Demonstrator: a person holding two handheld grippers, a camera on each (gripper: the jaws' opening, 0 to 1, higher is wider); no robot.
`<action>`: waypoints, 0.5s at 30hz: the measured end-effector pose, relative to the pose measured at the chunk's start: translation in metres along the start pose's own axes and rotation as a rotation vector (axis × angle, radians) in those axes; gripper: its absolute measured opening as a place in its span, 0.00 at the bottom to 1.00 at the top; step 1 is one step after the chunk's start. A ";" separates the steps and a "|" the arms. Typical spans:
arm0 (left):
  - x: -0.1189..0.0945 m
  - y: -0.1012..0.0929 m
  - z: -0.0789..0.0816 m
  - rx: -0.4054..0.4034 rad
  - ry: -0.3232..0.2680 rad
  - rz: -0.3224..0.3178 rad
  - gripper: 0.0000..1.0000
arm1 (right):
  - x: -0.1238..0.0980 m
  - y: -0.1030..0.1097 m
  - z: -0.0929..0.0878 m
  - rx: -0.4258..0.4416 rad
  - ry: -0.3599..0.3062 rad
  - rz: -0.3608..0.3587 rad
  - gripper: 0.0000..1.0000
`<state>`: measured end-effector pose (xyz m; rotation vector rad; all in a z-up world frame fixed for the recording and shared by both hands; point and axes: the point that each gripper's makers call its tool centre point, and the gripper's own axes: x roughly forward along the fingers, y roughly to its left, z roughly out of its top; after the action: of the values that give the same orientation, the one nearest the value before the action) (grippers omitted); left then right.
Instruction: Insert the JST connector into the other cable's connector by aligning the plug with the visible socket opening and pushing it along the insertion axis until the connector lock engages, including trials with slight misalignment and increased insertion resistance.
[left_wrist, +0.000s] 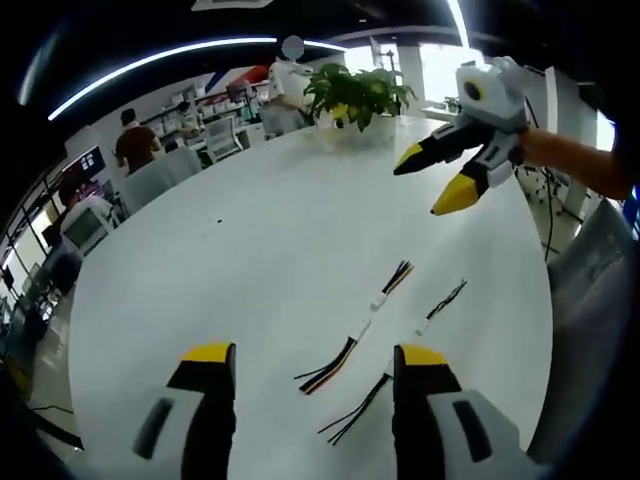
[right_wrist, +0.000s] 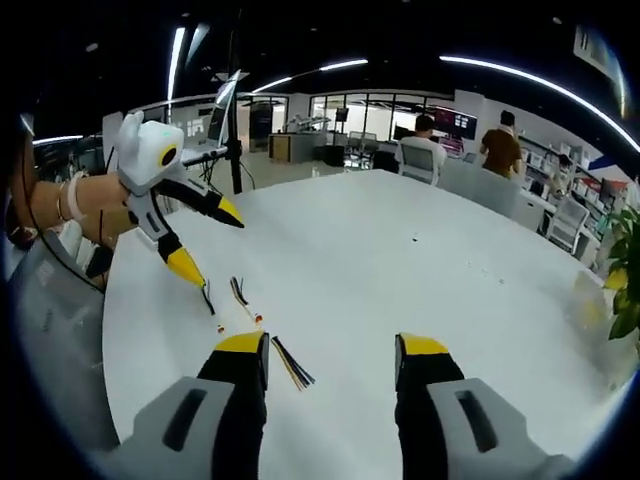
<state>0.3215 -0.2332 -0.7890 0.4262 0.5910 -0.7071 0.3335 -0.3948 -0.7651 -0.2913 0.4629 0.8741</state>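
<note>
Two short cables lie side by side on the white table (left_wrist: 250, 230). The multicoloured-wire cable (left_wrist: 362, 322) has a small white connector at its middle, and the black-wire cable (left_wrist: 420, 327) lies just right of it. My left gripper (left_wrist: 315, 353) is open, its yellow-tipped jaws hovering just short of the cables' near ends. My right gripper (left_wrist: 432, 180) hangs open above the table's far right, a hand holding it. In the right gripper view the right gripper (right_wrist: 332, 345) is open, with the coloured cable (right_wrist: 292, 366) and black cable (right_wrist: 208, 298) ahead-left, beneath the open left gripper (right_wrist: 208, 240).
A potted plant (left_wrist: 355, 95) stands at the table's far edge, also visible as the plant (right_wrist: 625, 270) at the right. Office chairs (left_wrist: 160, 175), desks and several people fill the room behind. A grey chair back (left_wrist: 590, 330) sits close to the table's right edge.
</note>
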 end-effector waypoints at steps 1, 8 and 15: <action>0.001 -0.003 -0.002 -0.002 0.004 -0.004 0.60 | 0.002 0.001 -0.002 -0.002 0.001 0.007 0.48; 0.012 -0.006 -0.010 -0.032 0.009 -0.040 0.59 | 0.016 0.011 -0.004 0.019 0.004 0.058 0.48; 0.023 -0.003 -0.009 -0.039 -0.006 -0.050 0.58 | 0.030 0.023 -0.002 -0.016 -0.023 0.123 0.44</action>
<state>0.3301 -0.2409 -0.8105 0.3738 0.6103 -0.7426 0.3312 -0.3617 -0.7827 -0.2691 0.4559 1.0003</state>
